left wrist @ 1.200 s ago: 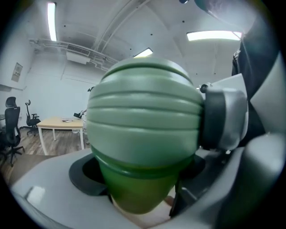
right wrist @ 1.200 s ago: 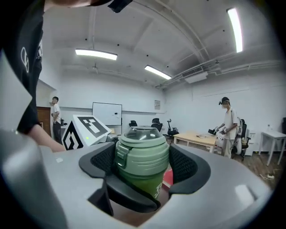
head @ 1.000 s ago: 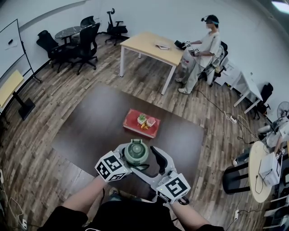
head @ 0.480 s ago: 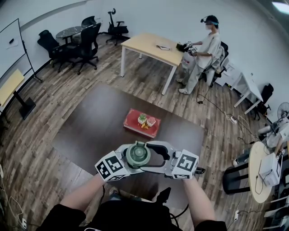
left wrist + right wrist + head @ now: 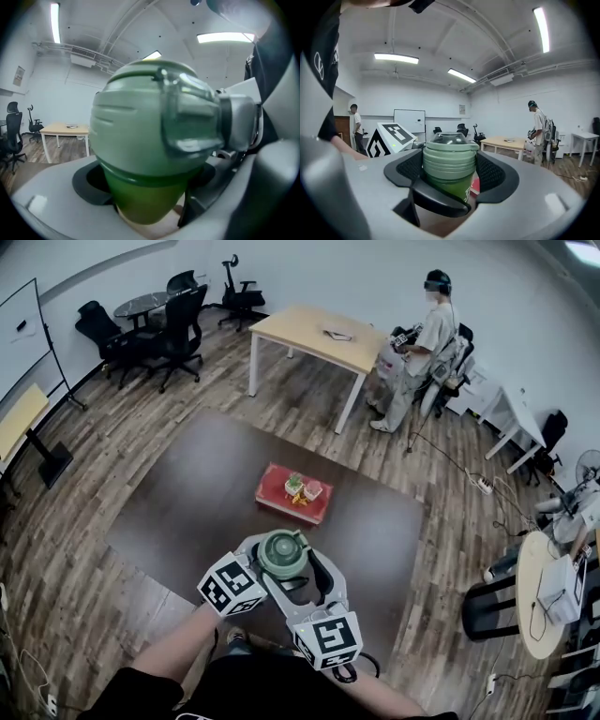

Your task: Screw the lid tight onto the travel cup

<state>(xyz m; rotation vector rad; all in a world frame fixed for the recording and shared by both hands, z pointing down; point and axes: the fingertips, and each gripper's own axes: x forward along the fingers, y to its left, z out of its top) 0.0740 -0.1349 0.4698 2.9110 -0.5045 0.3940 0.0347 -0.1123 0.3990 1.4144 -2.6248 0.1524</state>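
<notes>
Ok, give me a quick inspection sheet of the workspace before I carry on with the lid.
Surface: dark brown table.
Job's things: green travel cup held off the table between both grippers, lid sitting on it.
Clutter: red tray with small items, too small to identify.
Grippers: left gripper clamps the cup body. The right gripper has just been closing, and its fingers sit against the lid on both sides.
Cables: power strip with its lead on the floor at right.
Surroundings: wooden table, office chairs, whiteboard, a person standing.
</notes>
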